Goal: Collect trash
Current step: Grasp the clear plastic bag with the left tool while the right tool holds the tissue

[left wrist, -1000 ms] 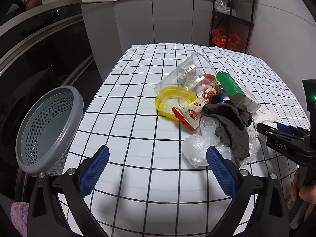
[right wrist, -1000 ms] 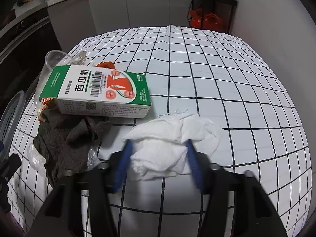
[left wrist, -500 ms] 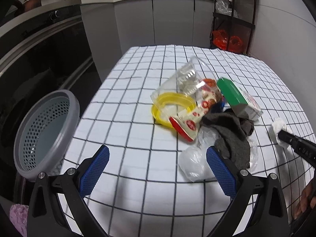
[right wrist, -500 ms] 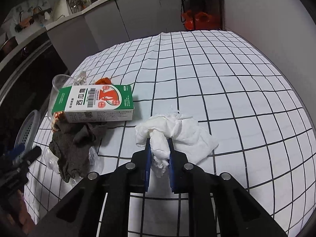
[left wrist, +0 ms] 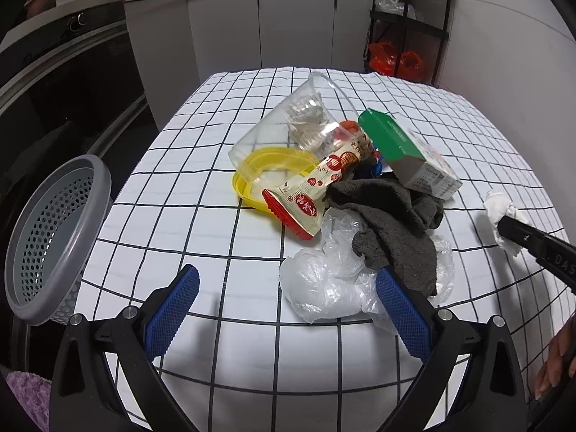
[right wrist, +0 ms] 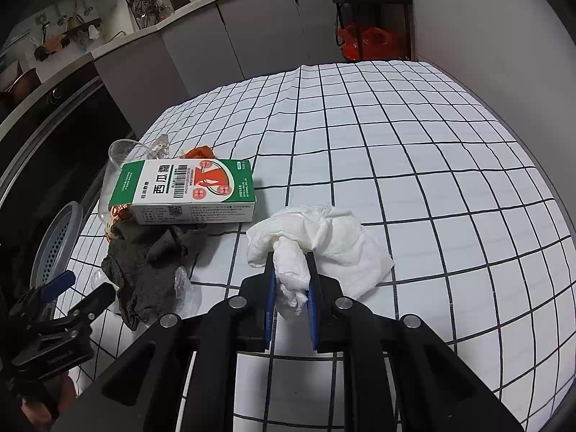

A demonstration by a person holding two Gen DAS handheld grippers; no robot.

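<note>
White crumpled tissue (right wrist: 316, 237), one piece, is pinched between the closed blue-padded fingers (right wrist: 269, 298) of the right gripper (right wrist: 291, 270), its loose bulk spreading just ahead of the tips over the checked surface (right wrist: 414, 165). One heap left of it holds one green-and-white carton (right wrist: 187, 190), one dark grey cloth (left wrist: 388, 223), one clear cup (left wrist: 288, 133), one yellow lid (left wrist: 252, 180), one red-printed wrapper (left wrist: 309, 194) and one clear plastic bag (left wrist: 324, 284). One grey perforated basket (left wrist: 46, 237) hangs off the surface's left edge; the left gripper (left wrist: 288, 309) has its fingers spread wide and empty, near the plastic bag.
</note>
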